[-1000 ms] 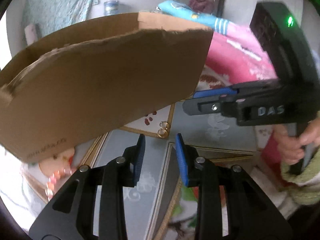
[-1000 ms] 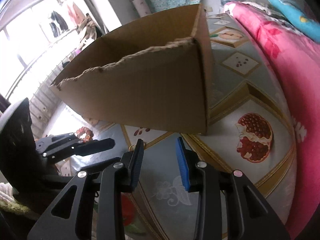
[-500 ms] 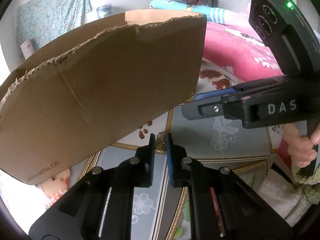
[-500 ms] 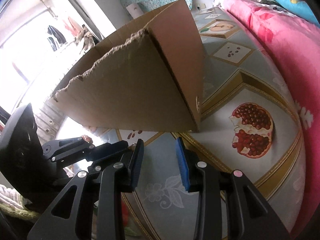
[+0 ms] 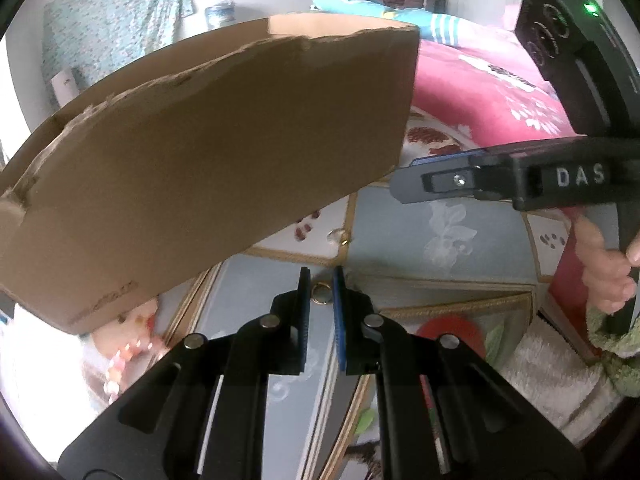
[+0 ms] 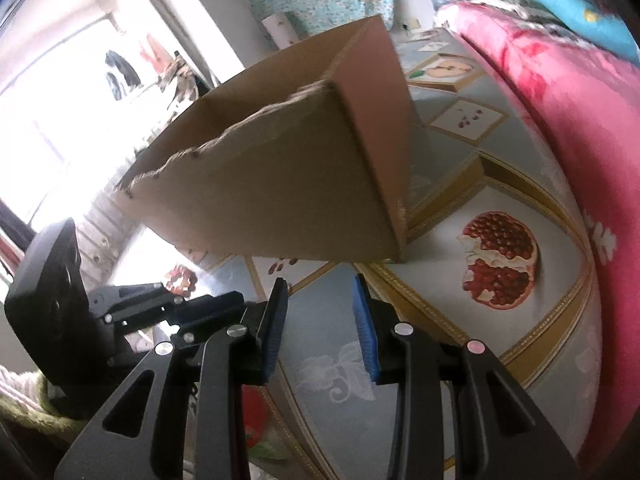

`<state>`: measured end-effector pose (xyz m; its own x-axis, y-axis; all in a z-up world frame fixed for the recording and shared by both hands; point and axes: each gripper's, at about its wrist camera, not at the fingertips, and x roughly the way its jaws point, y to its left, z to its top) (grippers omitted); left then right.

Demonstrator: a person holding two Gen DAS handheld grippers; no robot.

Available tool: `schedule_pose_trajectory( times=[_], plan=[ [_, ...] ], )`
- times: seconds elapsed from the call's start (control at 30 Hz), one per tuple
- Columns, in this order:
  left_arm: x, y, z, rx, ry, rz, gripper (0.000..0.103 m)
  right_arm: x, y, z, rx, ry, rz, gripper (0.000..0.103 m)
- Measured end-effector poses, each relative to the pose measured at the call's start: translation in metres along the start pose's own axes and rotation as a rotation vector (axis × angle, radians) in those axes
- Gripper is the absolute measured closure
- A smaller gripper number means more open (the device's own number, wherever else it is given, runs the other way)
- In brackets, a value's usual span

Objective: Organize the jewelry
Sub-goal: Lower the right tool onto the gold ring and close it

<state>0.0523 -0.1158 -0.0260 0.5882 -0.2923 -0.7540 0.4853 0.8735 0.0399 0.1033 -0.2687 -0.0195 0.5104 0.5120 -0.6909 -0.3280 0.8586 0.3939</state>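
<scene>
Left tool (image 5: pixel 321 280): jaws just drawn in, now nearly together on a small gold ring (image 5: pixel 321 294); ring shows only in the slot between the blue pads, contact hard to confirm
Second ring (image 5: pixel 338 236): pale, blurred, lying on the patterned bed cover (image 5: pixel 440 236) just beyond, near the box corner
Right tool (image 6: pixel 320 296): released, jaws apart, nothing between them, over the cover
Cardboard box (image 5: pixel 208 152): torn rim, standing on the cover; inside hidden in both views
Bead bracelet (image 6: pixel 181 278): reddish, partly behind the left tool, washed out by window glare
Hand (image 5: pixel 604 276): grips the right tool's handle, cut off at the frame edge
</scene>
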Motion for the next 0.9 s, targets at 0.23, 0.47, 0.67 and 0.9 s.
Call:
schedule_pose_trajectory(
  times=[0.23, 0.47, 0.67, 0.9],
  plan=[
    [-0.009, 0.019, -0.011, -0.061, 0.0, 0.04, 0.093, 0.021, 0.045, -0.003, -0.249, 0.043, -0.084, 0.07],
    [-0.011, 0.024, -0.015, -0.07, -0.018, 0.034, 0.093, 0.041, 0.063, -0.002, -0.465, 0.089, -0.125, 0.07],
    [-0.012, 0.027, -0.019, -0.073, -0.026, 0.022, 0.093, 0.05, 0.062, 0.005, -0.521, 0.123, -0.1, 0.074],
    [-0.013, 0.03, -0.021, -0.081, -0.03, 0.017, 0.093, 0.049, 0.06, 0.008, -0.482, 0.136, -0.055, 0.092]
  ],
)
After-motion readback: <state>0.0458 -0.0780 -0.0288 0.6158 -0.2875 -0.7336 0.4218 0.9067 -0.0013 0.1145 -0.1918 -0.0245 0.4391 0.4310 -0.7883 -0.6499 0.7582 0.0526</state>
